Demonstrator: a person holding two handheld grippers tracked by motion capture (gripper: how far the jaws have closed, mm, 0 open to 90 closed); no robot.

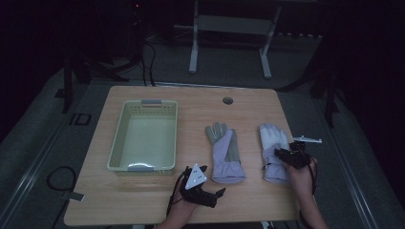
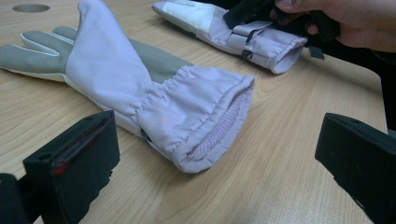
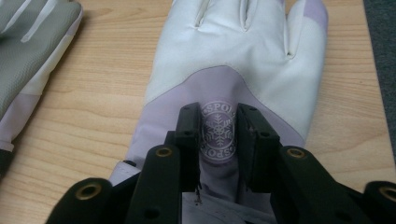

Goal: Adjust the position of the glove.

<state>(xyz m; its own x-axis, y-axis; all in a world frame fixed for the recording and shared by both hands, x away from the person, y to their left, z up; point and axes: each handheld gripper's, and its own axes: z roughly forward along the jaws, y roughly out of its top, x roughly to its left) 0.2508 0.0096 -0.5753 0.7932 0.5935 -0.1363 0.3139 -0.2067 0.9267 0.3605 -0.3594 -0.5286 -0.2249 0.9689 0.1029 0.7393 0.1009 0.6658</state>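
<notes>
Two lilac and white gloves lie flat on the wooden table (image 1: pixel 157 200). The left glove (image 1: pixel 224 152) lies palm up with a grey palm, its cuff (image 2: pixel 210 116) facing my left gripper (image 1: pixel 212 180), which rests just short of it with jaws wide open (image 2: pixel 219 140) and nothing between them. The right glove (image 1: pixel 273 138) lies back up. My right gripper (image 1: pixel 282 155) points down onto its wrist. Its jaws (image 3: pixel 218 121) stand narrowly apart either side of the round snowflake logo, and the fabric (image 3: pixel 238 51) between them lies flat and unpinched.
A pale green plastic basket (image 1: pixel 114 148) stands on the table's left half, with nothing in it. A round cable hole (image 1: pixel 228 100) sits near the far edge. The person's right hand (image 2: pixel 355 23) shows beyond the right glove (image 2: pixel 224 28). Dark floor surrounds the table.
</notes>
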